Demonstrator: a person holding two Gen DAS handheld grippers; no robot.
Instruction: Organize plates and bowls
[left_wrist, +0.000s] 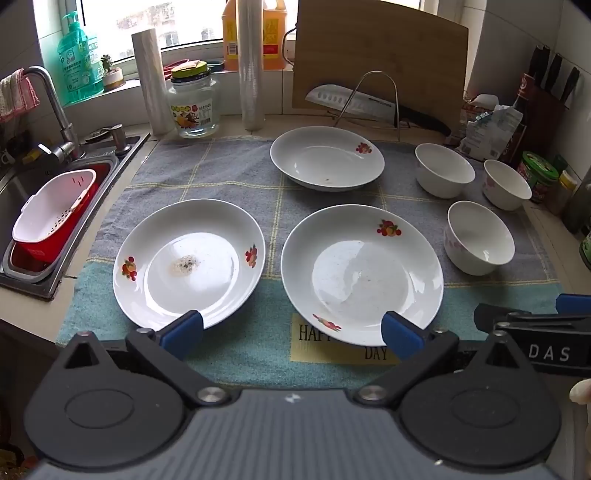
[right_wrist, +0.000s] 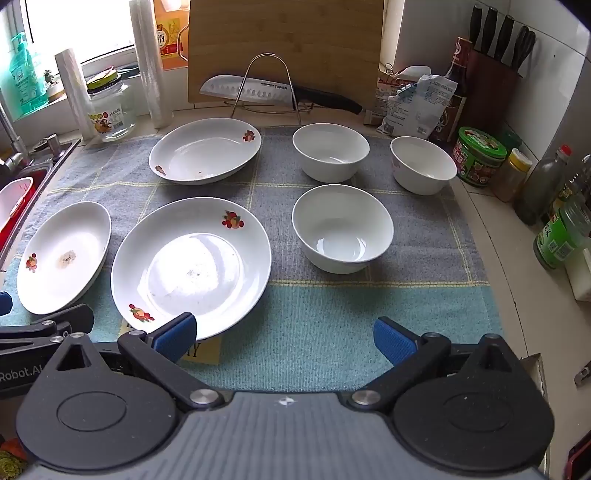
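Three white plates with fruit prints lie on a checked cloth (left_wrist: 229, 173): a near left plate (left_wrist: 188, 262) (right_wrist: 64, 256), a near middle plate (left_wrist: 362, 275) (right_wrist: 192, 267) and a far plate (left_wrist: 327, 157) (right_wrist: 205, 149). Three white bowls stand upright to the right: a near bowl (left_wrist: 478, 238) (right_wrist: 341, 229), a far middle bowl (left_wrist: 443, 170) (right_wrist: 330, 151) and a far right bowl (left_wrist: 506, 184) (right_wrist: 423, 164). My left gripper (left_wrist: 291, 334) is open and empty, above the cloth's front edge between the two near plates. My right gripper (right_wrist: 284, 338) is open and empty, right of the middle plate's front rim.
A sink (left_wrist: 22, 192) with a red and white basket (left_wrist: 55, 214) lies to the left. A knife on a wire rack (right_wrist: 273, 90), a cutting board (right_wrist: 284, 48), a jar (left_wrist: 192, 107) and rolls stand behind. Bottles and jars (right_wrist: 480, 155) crowd the right edge.
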